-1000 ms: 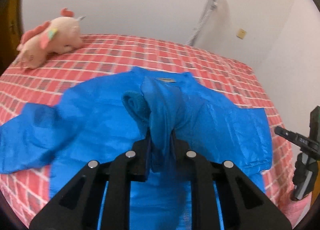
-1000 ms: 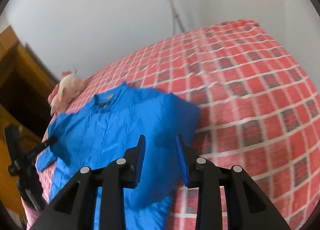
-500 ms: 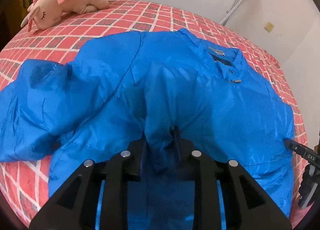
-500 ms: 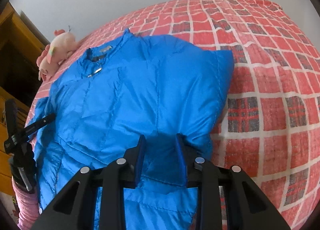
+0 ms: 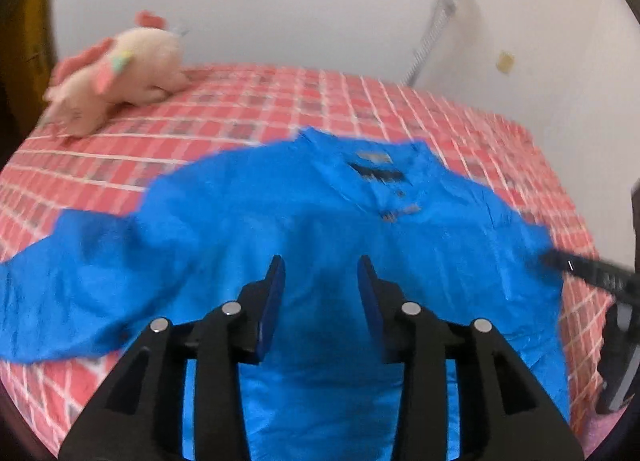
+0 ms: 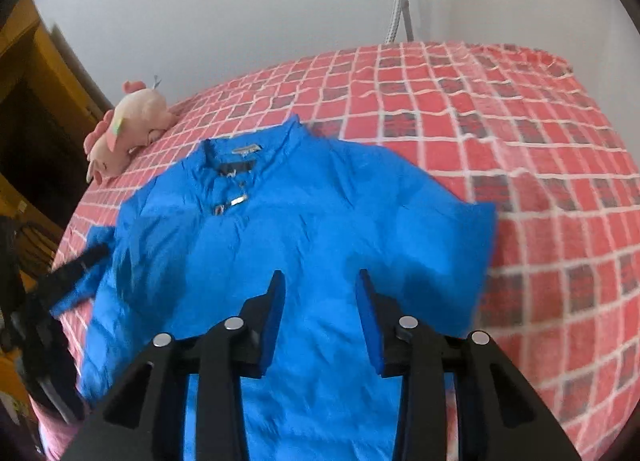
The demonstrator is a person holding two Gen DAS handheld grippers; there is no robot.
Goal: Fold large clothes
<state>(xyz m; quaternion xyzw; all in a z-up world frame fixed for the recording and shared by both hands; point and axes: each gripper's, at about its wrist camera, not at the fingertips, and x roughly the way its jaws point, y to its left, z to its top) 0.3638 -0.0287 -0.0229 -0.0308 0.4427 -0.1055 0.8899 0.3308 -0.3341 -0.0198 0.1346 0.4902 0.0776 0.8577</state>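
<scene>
A blue jacket (image 5: 320, 221) lies front-up on the bed, collar toward the wall; it also shows in the right wrist view (image 6: 320, 221). Its left sleeve (image 5: 60, 293) lies spread out to the left. The right side (image 6: 452, 257) is folded in with a straight edge. My left gripper (image 5: 320, 281) is open and empty above the jacket's chest. My right gripper (image 6: 320, 297) is open and empty above the jacket's middle. The right gripper shows at the left wrist view's right edge (image 5: 608, 301), the left gripper at the right wrist view's left edge (image 6: 40, 301).
The bed has a red checked cover (image 6: 520, 121). A pink plush toy (image 5: 116, 73) lies at the far left near the wall; it also shows in the right wrist view (image 6: 128, 129). A metal stand (image 5: 436, 21) leans at the wall. A wooden cabinet (image 6: 28, 81) stands left.
My left gripper has let go of the blue fabric, opened and risen. The jacket's front now lies flat. My right gripper has opened wider and drawn back.
</scene>
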